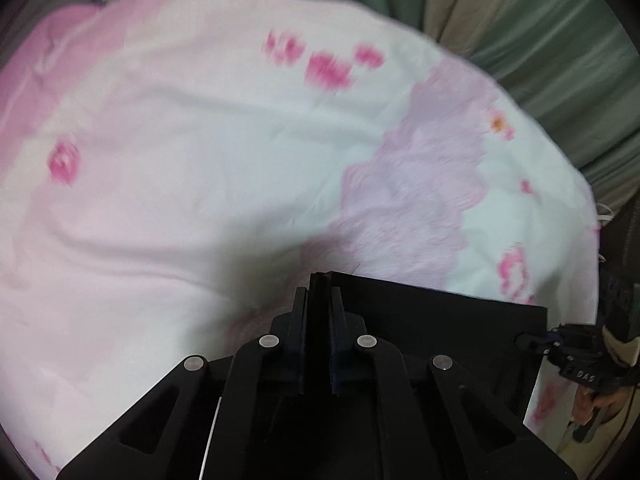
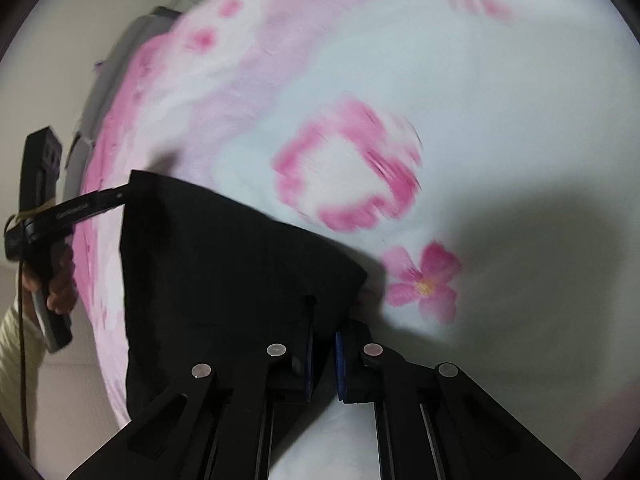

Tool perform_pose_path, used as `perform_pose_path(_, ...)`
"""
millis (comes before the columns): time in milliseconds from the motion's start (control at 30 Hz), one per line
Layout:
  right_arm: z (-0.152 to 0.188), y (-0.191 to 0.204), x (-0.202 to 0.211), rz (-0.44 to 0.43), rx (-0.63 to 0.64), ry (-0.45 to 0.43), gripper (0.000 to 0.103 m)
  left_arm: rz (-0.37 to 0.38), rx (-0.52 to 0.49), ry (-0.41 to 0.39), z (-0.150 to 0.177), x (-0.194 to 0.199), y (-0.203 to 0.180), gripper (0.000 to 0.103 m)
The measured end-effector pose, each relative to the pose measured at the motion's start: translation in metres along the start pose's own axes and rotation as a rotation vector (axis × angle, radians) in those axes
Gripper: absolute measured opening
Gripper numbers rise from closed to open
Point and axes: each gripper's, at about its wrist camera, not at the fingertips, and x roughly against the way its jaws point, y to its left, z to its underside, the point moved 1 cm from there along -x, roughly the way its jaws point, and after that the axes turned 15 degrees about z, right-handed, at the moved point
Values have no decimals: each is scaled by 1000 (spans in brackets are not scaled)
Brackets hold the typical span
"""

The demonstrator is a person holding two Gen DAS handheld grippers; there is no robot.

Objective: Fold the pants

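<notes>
- I judge the fold well under way: the black pants hang as a compact, doubled panel stretched between my two grippers, not spread out flat.
- What I think is left: lowering this panel onto the flowered bed cover, smoothing it, and perhaps one more fold. How many folds it already has I cannot tell, since the cloth is uniformly dark.
- My left gripper has its jaws pressed together on a thick stacked edge of the pants, which sticks up just past the tips. The cloth runs off to my right from there.
- My right gripper has its jaws clamped on the opposite corner; the cloth spreads away to my left, reaching the other gripper's tips.
- The pants look held above the bed rather than resting on it, though motion blur leaves that uncertain.
- Green curtains hang beyond the bed.
</notes>
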Motion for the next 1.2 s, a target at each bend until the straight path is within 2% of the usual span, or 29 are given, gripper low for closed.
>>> perform_pose_path(133,2,24,53,2,104,-88,8,-28,-73,-79,9,53,-19,10)
perform_pose_path(267,10,63,111,29,265,-198,8,-62,-103,-148,26,107,-27,10)
perform_pose_path(367,21,89,141,33,360,-246,8,-99,-99,-182,51,144,-26,10)
perform_pose_path(467,40,120,165,33,455,-278,8,-127,-51,-217,86,178,-21,10)
perform_pose_path(567,66,154,181,11,552,-291,8,-156,10,-263,133,211,-14,10)
perform_pose_path(700,114,198,191,-30,679,-278,8,-191,81,-305,195,243,-2,10)
perform_pose_path(900,208,268,184,-96,891,-214,8,-234,187,-328,289,269,27,10)
perform_pose_path(1067,280,309,159,-99,1057,-162,8,-224,290,-294,354,251,58,10)
perform_pose_path(1200,325,325,129,-76,1167,-104,8,-204,383,-277,406,228,81,10)
